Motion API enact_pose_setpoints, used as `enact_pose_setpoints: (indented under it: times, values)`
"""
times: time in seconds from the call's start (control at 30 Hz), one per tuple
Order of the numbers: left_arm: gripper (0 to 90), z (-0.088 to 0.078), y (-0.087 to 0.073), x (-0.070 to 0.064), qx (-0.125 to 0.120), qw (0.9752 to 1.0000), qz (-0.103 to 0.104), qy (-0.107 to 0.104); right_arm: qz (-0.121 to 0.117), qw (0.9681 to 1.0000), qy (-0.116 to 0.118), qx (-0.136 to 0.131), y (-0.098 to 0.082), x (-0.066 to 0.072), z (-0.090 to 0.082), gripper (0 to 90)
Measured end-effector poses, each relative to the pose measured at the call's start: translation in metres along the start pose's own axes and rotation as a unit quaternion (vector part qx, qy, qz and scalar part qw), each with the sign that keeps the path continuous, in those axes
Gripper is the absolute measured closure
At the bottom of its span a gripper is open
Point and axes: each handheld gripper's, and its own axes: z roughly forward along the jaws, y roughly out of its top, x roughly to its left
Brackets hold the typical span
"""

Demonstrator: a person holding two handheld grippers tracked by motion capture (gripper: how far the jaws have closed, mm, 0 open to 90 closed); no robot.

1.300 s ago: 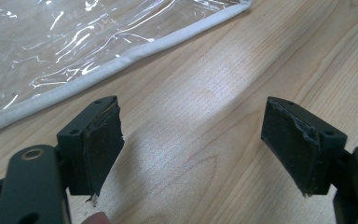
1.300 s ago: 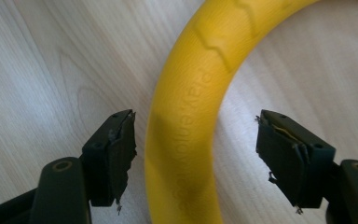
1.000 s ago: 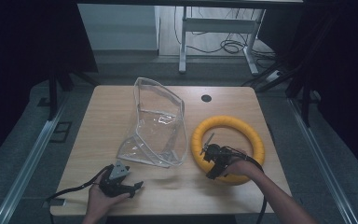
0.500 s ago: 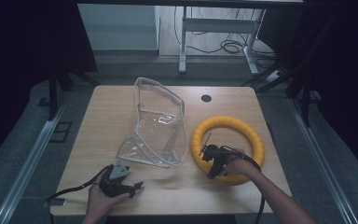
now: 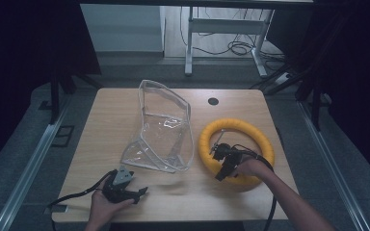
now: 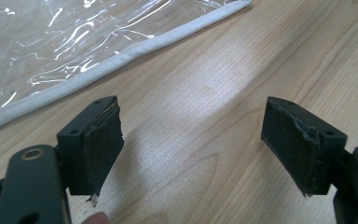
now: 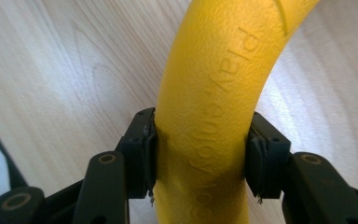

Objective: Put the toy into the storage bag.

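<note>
The right gripper [image 7: 200, 154] is pinching the near side of the yellow ring [image 7: 214, 93], whose raised lettering, partly legible as "Play", is showing in the right gripper view. The ring [image 5: 236, 144] is lying on the surface [image 5: 289, 159], right of the clear bag [image 5: 164, 130]. The left gripper [image 6: 191, 140] is hovering spread, near the bag's white edge [image 6: 121, 51].

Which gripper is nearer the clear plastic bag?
Left. The left gripper sits open just short of the bag's near edge; the right gripper is clamped on the yellow ring beside it.
</note>
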Motion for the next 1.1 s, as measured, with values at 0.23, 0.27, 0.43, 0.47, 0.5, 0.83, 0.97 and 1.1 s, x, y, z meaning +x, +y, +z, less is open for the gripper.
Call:
enact_pose_setpoints:
  times: [0.23, 0.27, 0.43, 0.47, 0.5, 0.83, 0.97, 1.1]
  values:
    - [20.4, 0.001, 0.0, 0.0, 0.001, 1.0, 0.001, 0.0, 0.017, 0.9988, 0.005, -0.047, -0.006, -0.004, -0.021, 51.3]
    - [20.4, 0.001, 0.0, 0.0, 0.001, 1.0, 0.0, 0.0, 0.022, 0.9984, 0.004, -0.052, -0.007, -0.005, -0.025, 51.3]
    - [20.4, 0.001, 0.0, 0.0, 0.001, 1.0, 0.001, 0.0, 0.02, 0.9974, -0.009, -0.069, -0.009, -0.006, -0.036, 51.4]
    - [20.4, 0.001, 0.0, 0.0, 0.002, 1.0, 0.001, 0.0, 0.021, 0.9972, -0.007, -0.072, -0.009, -0.005, -0.038, 51.4]
    - [20.4, 0.001, 0.0, 0.0, 0.002, 1.0, 0.001, 0.0, 0.02, 0.9969, -0.007, -0.076, -0.009, -0.005, -0.04, 51.4]
    - [20.4, 0.001, 0.0, 0.0, 0.002, 1.0, 0.002, 0.001, 0.023, 0.9923, -0.011, -0.122, -0.01, -0.007, -0.063, 51.3]
    - [20.4, 0.001, 0.0, 0.0, 0.002, 1.0, 0.002, 0.0, 0.033, 0.9884, -0.019, -0.147, -0.012, -0.007, -0.074, 51.3]
    - [20.4, 0.002, 0.0, 0.0, 0.004, 1.0, 0.001, 0.0, 0.038, 0.9834, -0.033, -0.175, -0.014, -0.009, -0.084, 51.3]
